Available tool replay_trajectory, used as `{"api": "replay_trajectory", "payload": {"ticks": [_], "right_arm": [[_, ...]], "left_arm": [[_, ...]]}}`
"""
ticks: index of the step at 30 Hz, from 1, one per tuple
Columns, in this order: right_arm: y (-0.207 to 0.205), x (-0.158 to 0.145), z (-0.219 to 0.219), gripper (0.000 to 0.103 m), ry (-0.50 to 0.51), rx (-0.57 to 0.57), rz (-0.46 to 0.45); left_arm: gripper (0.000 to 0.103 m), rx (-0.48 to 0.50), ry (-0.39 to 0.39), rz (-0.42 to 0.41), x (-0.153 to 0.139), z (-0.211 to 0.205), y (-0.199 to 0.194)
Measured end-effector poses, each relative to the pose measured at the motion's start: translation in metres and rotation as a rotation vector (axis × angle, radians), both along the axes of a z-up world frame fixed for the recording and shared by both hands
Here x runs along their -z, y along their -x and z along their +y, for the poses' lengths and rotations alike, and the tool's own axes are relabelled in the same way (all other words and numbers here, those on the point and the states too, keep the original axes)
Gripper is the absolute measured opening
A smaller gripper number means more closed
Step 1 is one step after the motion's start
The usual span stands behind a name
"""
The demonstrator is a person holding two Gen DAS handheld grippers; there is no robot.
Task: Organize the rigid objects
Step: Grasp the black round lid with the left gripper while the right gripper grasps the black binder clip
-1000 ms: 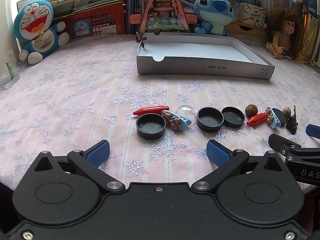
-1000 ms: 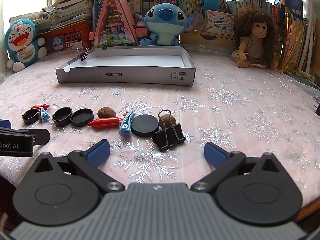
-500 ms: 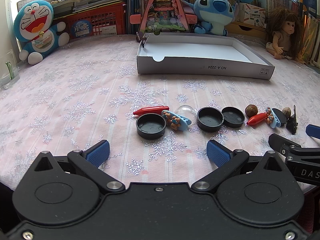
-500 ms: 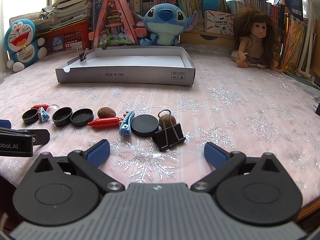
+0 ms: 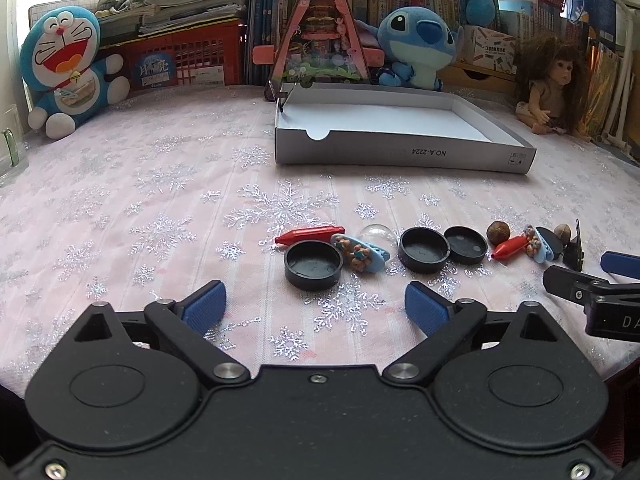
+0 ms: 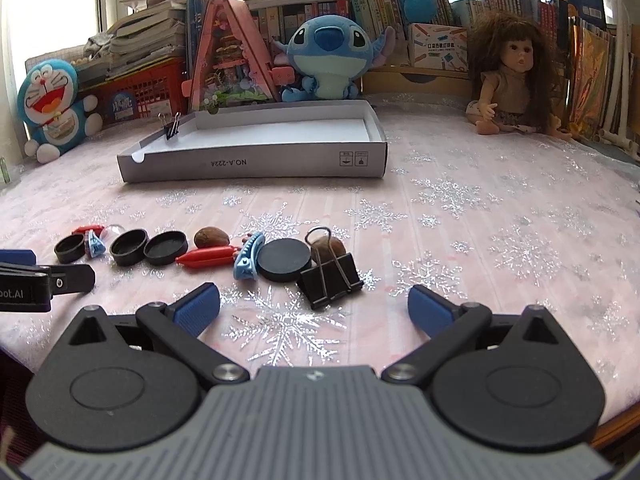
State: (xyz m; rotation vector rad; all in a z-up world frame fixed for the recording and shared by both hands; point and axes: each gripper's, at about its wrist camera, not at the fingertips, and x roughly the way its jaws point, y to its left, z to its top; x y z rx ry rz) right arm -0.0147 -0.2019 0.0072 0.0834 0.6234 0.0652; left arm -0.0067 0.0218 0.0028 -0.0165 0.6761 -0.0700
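A loose row of small rigid things is lying across the near part of the table, its long axis running left to right. In the right wrist view the black binder clip [image 6: 330, 278] is sitting at the right end with its wire handles tipping back toward the shelves, just in front of a brown nut [image 6: 329, 245] and touching a flat black disc [image 6: 284, 259]. A blue hair clip [image 6: 247, 258] is leaning against the disc, and a red crayon [image 6: 206, 257] is lying beside it, pointing left. Farther left, two black caps [image 6: 129, 247] are resting side by side, open side up. In the left wrist view another red crayon [image 5: 310, 234] is pointing left behind a third black cap [image 5: 313, 264], beside a clear dome [image 5: 376, 236]. The white cardboard tray [image 5: 400, 155] is standing well behind the row, its long side facing the cameras. The left gripper [image 5: 314, 306] and right gripper [image 6: 314, 306] are hovering low with fingers spread wide, holding nothing. A pink snowflake tablecloth [image 6: 460, 208] is covering the table; plush toys, a doll [image 6: 510, 80] and books are lining the back.
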Motion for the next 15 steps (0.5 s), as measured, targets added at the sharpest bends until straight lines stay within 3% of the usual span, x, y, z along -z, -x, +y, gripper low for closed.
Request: {"api": "replay_trajectory", "payload": {"ticks": [5, 7, 10, 15], "right_arm": [[0.007, -0.012, -0.009, 0.087, 0.004, 0.0, -0.075], [0.008, -0.015, -0.008, 0.066, 0.004, -0.016, -0.082], [0.011, -0.016, -0.005, 0.049, 0.002, -0.054, -0.075], [0.006, -0.014, -0.004, 0.049, 0.047, -0.082, -0.058]], "left_arm": [[0.068, -0.019, 0.031, -0.01, -0.006, 0.012, 0.0], [0.059, -0.023, 0.036, -0.015, -0.007, 0.014, -0.001], [0.051, -0.018, 0.042, -0.014, -0.007, 0.014, -0.002], [0.047, 0.003, 0.033, -0.012, -0.006, 0.012, -0.002]]}}
